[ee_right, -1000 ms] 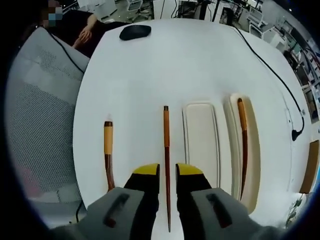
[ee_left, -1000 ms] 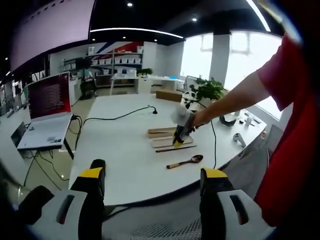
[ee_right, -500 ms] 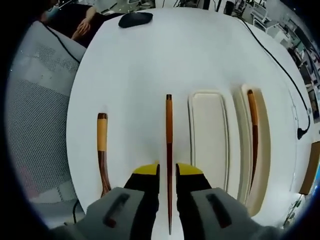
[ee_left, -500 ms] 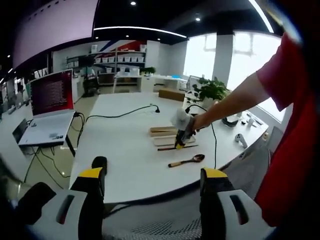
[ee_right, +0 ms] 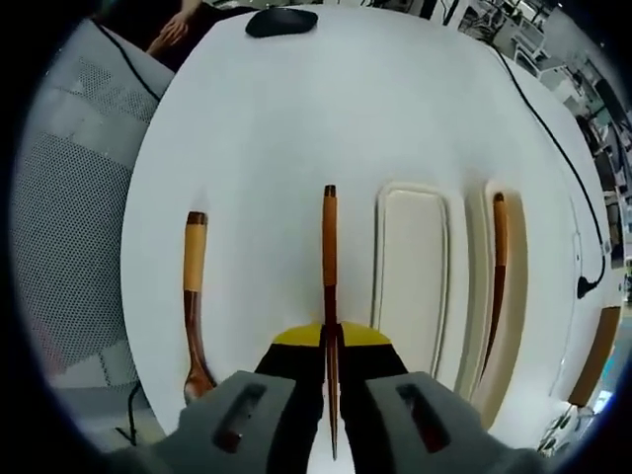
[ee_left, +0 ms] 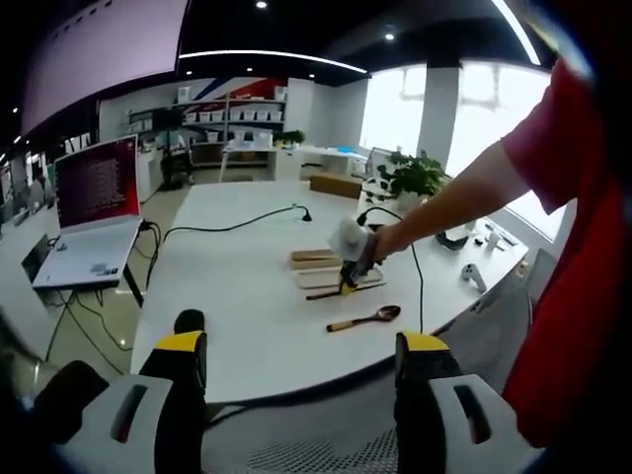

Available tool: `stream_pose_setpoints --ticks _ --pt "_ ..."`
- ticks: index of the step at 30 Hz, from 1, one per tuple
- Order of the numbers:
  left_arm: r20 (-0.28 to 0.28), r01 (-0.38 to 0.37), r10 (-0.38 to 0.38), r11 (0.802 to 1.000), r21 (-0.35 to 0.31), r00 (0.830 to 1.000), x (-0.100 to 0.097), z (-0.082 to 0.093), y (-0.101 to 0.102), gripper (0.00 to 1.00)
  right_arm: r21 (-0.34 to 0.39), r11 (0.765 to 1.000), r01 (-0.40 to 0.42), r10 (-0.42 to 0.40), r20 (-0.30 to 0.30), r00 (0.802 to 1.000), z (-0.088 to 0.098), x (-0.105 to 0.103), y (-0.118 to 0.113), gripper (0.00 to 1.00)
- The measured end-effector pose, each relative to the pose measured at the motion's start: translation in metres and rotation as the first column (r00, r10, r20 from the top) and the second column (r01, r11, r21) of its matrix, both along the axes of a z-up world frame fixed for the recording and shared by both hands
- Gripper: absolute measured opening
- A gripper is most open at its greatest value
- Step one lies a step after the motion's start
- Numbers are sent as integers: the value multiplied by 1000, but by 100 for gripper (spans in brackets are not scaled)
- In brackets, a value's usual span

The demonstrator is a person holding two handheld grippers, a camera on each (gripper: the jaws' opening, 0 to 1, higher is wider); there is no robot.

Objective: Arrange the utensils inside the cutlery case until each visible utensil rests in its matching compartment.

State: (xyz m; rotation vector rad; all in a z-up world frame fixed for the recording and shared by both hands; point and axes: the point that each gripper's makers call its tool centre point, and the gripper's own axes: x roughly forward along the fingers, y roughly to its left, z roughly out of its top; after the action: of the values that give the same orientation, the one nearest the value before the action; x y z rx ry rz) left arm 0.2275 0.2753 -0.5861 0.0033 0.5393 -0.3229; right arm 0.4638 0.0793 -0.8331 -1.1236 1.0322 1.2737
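Wooden chopstick (ee_right: 329,296) clamped between the right gripper (ee_right: 330,338) fingers, above the white counter (ee_right: 296,109), beside the cutlery case (ee_right: 464,286). Left gripper (ee_left: 296,360) fingers spread apart, empty.

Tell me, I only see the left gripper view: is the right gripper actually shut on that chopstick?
Observer: Yes, the right gripper has its fingers shut on the chopstick.
Operator: Anything in the cutlery case?
Observer: A second chopstick lies in its narrow outer compartment.
Operator: Where is the held one?
Observer: Beside the case, between it and the spoon.
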Motion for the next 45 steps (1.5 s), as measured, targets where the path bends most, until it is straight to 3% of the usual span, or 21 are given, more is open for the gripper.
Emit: stream_pose_setpoints --ticks 6,13,17,22,32,45 --pt "3 6 -6 1000 7 1000 5 2 -3 80 12 999 32 -32 -19 999 1 2 0 0" --pt "3 19 -19 1000 14 1000 7 1 -8 79 83 995 56 -55 -18 998 2 0 0 0" --pt "3 30 -30 999 22 1000 6 1 -9 79 108 994 29 -29 -9 1000 2 -1 0 0" --pt "6 35 -35 999 33 999 6 3 -7 79 90 995 40 -40 -10 999 4 -7 -1 0" --pt "24 49 -50 998 38 998 9 7 -6 79 124 988 92 -93 3 996 15 -9 -10 0" --pt "46 77 -78 996 38 996 12 10 -11 78 151 984 90 -93 15 996 35 -13 -16 0"
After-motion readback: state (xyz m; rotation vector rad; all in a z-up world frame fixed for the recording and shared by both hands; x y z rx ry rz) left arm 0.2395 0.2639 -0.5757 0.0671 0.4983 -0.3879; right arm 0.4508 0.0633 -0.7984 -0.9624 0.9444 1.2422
